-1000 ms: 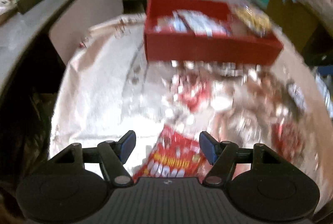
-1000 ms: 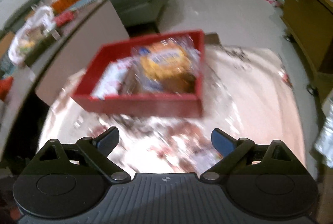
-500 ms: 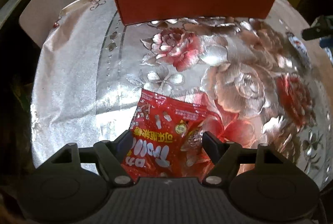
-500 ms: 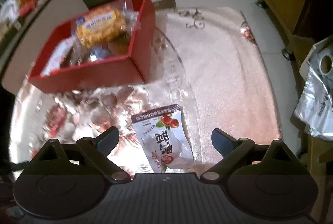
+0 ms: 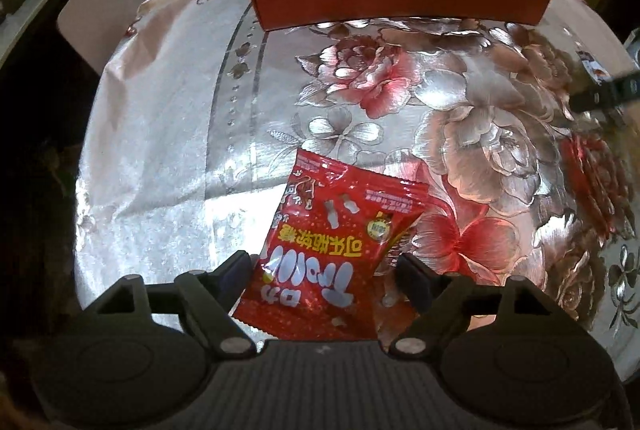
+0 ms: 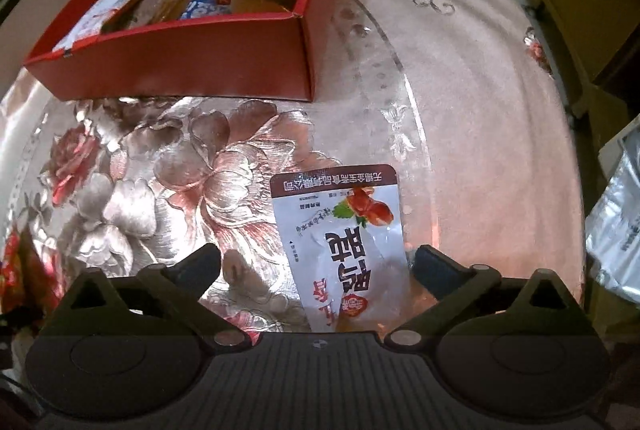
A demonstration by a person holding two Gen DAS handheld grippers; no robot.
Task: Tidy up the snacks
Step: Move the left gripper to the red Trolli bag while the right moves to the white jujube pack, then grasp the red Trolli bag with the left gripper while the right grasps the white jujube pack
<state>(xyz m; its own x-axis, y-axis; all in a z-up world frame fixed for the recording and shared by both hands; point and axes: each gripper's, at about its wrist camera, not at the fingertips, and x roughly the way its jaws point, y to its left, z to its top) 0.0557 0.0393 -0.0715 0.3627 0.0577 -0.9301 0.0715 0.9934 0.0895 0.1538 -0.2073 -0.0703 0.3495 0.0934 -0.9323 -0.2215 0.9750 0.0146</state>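
Red snack bag (image 5: 332, 254) showed only in the left view, between the left hand-held gripper (image 5: 324, 274)'s opening jaws, untouched. White pouch (image 6: 344, 242) only in the right, inside the right hand-held gripper (image 6: 316, 266)'s widening jaws. Red box (image 6: 188, 46) at 11 o'clock; bare desk (image 6: 472, 134) toward 2.

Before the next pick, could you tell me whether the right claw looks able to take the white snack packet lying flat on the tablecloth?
Probably yes: the right claw straddles the white snack packet, its jaws opening, and nothing lies over the packet.
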